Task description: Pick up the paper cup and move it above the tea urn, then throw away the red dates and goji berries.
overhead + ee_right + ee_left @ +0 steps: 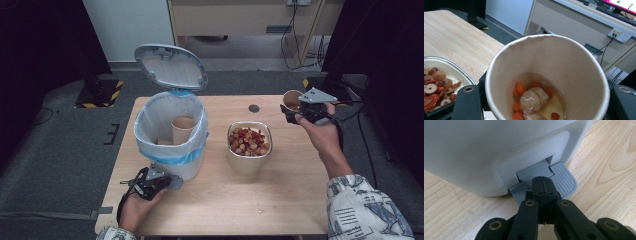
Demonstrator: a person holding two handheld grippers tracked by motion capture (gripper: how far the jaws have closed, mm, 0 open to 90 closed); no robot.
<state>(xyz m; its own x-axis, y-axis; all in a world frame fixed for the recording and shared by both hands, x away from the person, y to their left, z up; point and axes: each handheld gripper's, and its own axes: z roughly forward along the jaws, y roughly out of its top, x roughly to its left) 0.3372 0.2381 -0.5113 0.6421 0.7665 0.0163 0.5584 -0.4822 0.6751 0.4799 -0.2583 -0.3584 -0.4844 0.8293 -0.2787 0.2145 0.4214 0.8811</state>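
Note:
A white pedal bin [172, 165] with a blue liner stands at the table's left, its lid [170, 66] raised. Inside it stands a paper cup [183, 127]. My left gripper [172, 183] [543, 182] is shut with nothing between its jaws, and its tips rest on the bin's grey pedal [565, 181]. At the far right my right gripper [292, 112] [544, 106] is shut on a second paper cup [291, 99] [564, 65], held above the table. This cup holds red berries and pale fruit pieces [534, 97] in a little liquid.
A metal bowl [250, 162] [454, 66] of dried red and pale fruit sits at the table's middle. A dark round hole [254, 108] marks the tabletop behind it. Cables and a cabinet lie beyond the far edge.

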